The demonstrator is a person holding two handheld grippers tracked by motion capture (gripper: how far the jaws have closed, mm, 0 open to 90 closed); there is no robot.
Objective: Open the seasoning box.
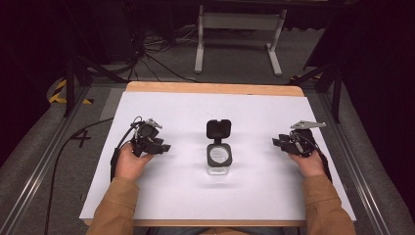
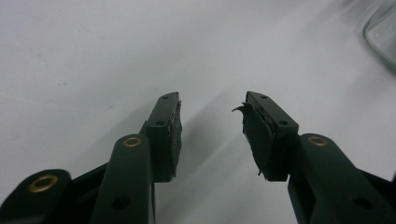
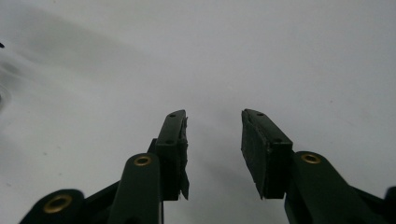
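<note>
- A clear jar (image 1: 219, 164) stands at the middle of the white table (image 1: 161, 196), its black flip lid (image 1: 218, 129) swung open and lying back on the far side
- The left gripper (image 1: 165, 147) rests on the table to the left of the jar, well apart from it, jaws pointing toward it
- In the left gripper view its jaws stand apart with nothing between them; a clear glass edge (image 2: 380, 35) shows at the upper right corner
- The right gripper (image 1: 276, 142) rests on the table to the right of the jar, also well apart, jaws pointing inward
- In the right gripper view its jaws are spread and empty over bare table
- Step in hand, as I judge it: both grippers sit at rest on either side, with no reach begun; the jar is untouched
- The next move likely calls for one gripper to steady the jar body while the other takes the lid; the glass looks slick, so a square, firm grip low on the body would suit
</note>
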